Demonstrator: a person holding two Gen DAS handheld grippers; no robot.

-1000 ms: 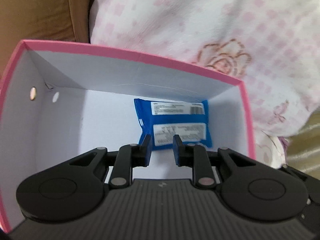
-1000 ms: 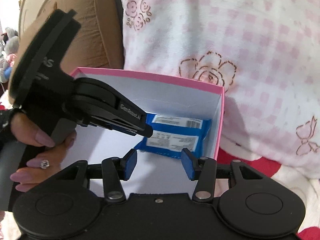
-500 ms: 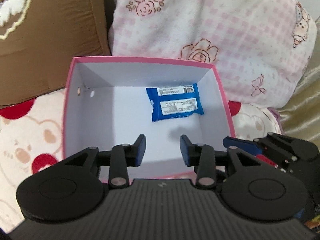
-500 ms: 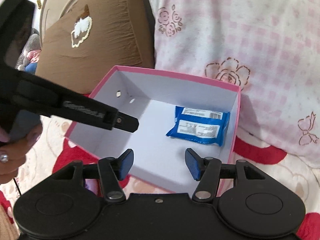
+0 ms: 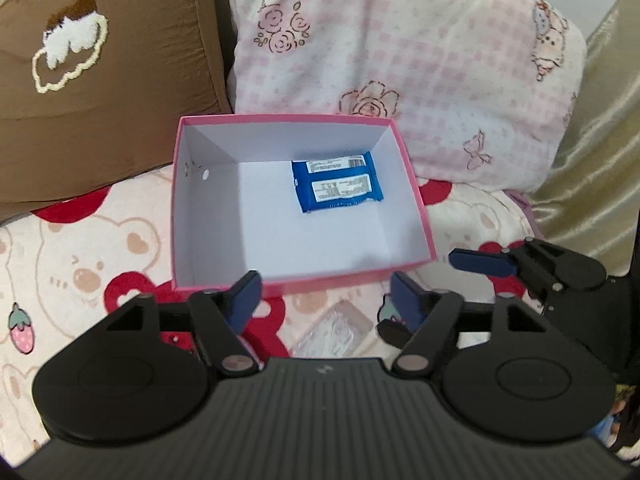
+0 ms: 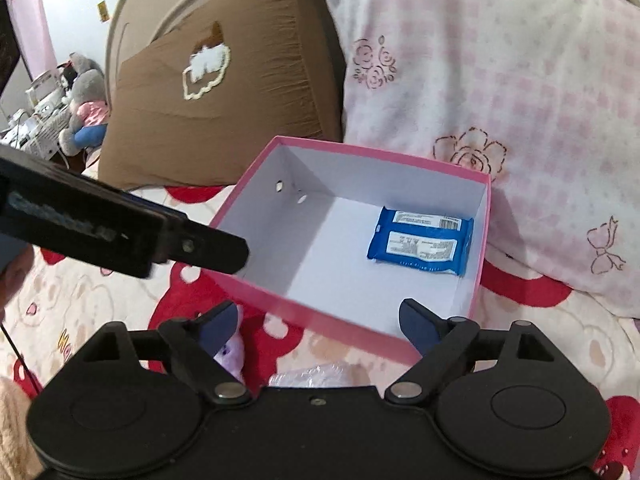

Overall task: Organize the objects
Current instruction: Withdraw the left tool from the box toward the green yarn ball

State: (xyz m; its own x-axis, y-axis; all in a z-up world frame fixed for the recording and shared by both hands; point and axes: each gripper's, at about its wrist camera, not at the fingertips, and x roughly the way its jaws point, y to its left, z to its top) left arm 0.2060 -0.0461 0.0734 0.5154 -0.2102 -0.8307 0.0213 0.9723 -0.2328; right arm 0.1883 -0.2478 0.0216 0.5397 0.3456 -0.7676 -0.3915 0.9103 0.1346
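The blue packet (image 5: 337, 181) lies flat on the floor of the pink box (image 5: 416, 200), ahead of and below both hand-held grippers, nearer the box's far right corner. It looks light and soft, a crinkly film wrap that is probably slippery; I judge it best pinched across its short width, near the middle, not by a sealed end.

The left hand-held gripper (image 5: 326, 300) has just been opening its jaws and they stand wide with nothing between them. The right hand-held gripper (image 6: 318, 326) has likewise just been opening and is wide and empty.

Count: one box, one blue packet inside it, and one clear plastic-wrapped item (image 5: 332, 330) on the bed (image 5: 80, 264), just below the left hand-held gripper; its contents cannot be made out. Behind the box lean one brown pillow (image 5: 100, 80) and one pink one (image 5: 420, 60).
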